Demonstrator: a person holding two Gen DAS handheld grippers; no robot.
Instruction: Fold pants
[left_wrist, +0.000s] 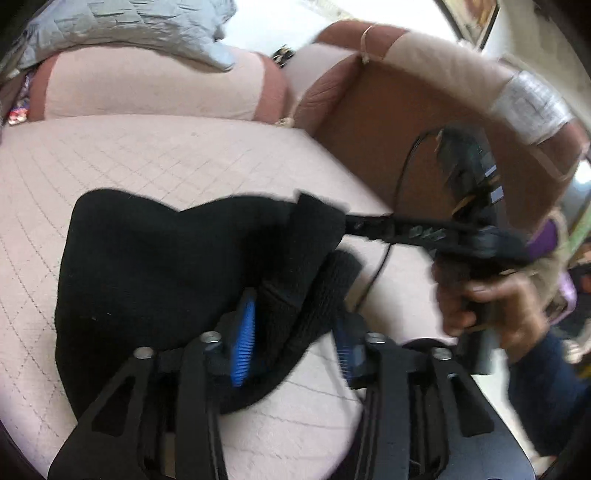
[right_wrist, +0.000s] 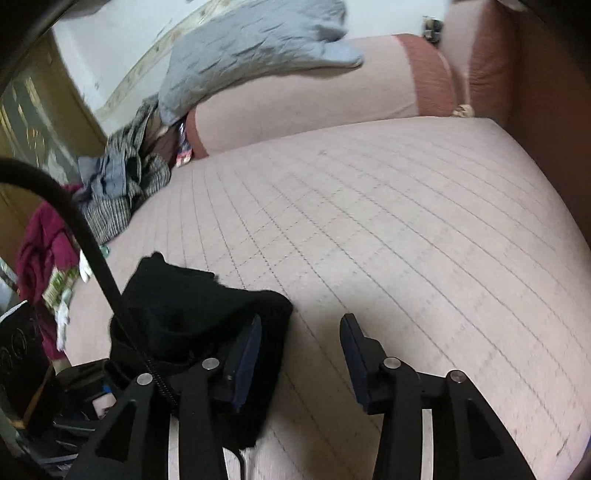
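A: Pants (left_wrist: 155, 258), black, lie bunched in a heap on the pink quilted sofa seat (left_wrist: 184, 155), toward its front edge.

B: And the left gripper (left_wrist: 295, 343)?

A: Its jaws stand apart, blue pads showing, and a ribbed black fold of the pants runs up between them. The fabric touches the left pad; whether the right pad touches it cannot be told, and nothing is clamped.

B: The right gripper (right_wrist: 301, 354)?

A: In the right wrist view its fingers are spread wide over the seat. The left finger rests against the edge of the black heap (right_wrist: 192, 306); the right finger is over bare quilted cover. From the left wrist view the same gripper (left_wrist: 354, 225) reaches in from the right, its tip at the upper right edge of the pants, with the person's right hand (left_wrist: 480, 302) around the handle.

B: What else is around?

A: A grey garment (right_wrist: 255, 48) is draped over the sofa back cushion (right_wrist: 303, 96). A pile of striped and dark red clothes (right_wrist: 122, 181) sits at the far left end of the seat. A black cable (right_wrist: 85, 236) arcs across the left of the right wrist view. The brown armrest (left_wrist: 406, 122) rises on the right of the seat.
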